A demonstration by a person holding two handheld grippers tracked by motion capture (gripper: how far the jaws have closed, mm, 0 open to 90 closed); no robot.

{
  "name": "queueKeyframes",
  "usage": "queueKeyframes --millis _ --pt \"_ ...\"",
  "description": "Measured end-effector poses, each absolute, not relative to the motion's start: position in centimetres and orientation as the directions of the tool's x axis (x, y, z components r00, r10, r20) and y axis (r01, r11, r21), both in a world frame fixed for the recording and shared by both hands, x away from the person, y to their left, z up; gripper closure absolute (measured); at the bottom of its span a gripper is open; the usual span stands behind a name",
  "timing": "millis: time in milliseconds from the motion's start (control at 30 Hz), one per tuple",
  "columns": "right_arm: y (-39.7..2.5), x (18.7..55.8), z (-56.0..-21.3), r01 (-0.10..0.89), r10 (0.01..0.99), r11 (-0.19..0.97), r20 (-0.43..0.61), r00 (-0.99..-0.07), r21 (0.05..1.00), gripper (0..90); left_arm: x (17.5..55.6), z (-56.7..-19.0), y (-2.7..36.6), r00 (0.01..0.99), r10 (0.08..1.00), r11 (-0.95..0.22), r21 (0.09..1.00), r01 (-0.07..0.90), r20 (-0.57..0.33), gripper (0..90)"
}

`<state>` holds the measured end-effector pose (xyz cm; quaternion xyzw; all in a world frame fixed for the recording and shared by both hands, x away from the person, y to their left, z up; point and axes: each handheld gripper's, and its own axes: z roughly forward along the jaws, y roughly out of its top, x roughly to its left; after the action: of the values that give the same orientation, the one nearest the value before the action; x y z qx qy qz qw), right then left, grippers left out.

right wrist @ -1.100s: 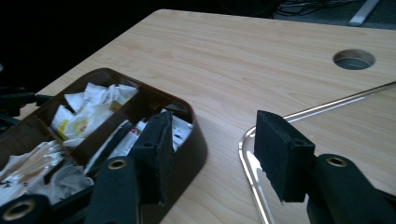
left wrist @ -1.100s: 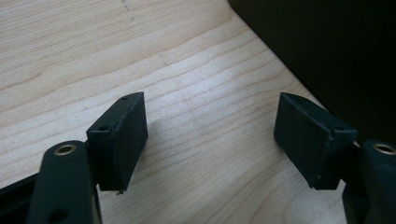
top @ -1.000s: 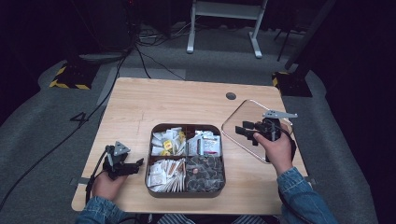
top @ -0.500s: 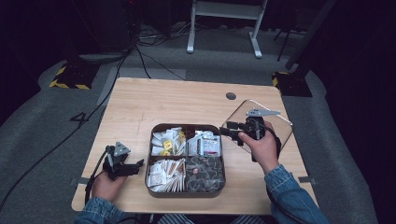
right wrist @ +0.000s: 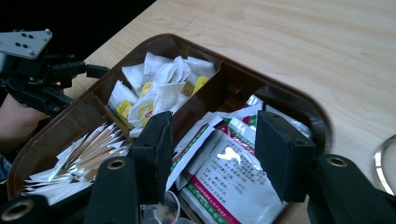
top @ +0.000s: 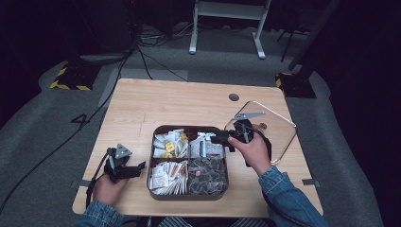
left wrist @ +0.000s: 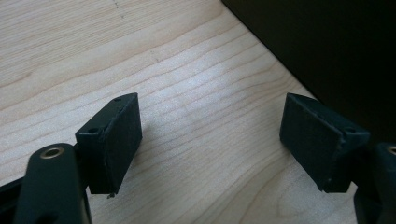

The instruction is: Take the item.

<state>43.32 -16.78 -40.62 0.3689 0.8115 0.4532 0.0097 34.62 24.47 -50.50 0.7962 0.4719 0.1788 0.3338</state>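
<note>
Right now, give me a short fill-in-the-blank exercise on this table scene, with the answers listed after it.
1. The brown tray is split into ____ compartments.
2. The right gripper hovers over the compartment of green-and-white packets with its fingers ____.
3. The left gripper rests on the table to the ____ of the tray.
4. The clear lid lies on the table to the ____ of the tray.

Missing words: four; open; left; right

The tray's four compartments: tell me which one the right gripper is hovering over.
The far-right compartment, holding silver sachets with green and red print. The right gripper hangs open above it; the other three hold white-and-yellow tea bags, white paper sticks and dark packets.
</note>
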Motion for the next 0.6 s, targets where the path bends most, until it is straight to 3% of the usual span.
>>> queueKeyframes --millis 600 --pt "-13.4 43.2 -43.7 0.65 0.622 0.365 0.345 -0.703 0.667 53.6 34.6 -50.5 24.5 0.488 0.872 -0.33 0.7 0.634 -0.031 21.5"
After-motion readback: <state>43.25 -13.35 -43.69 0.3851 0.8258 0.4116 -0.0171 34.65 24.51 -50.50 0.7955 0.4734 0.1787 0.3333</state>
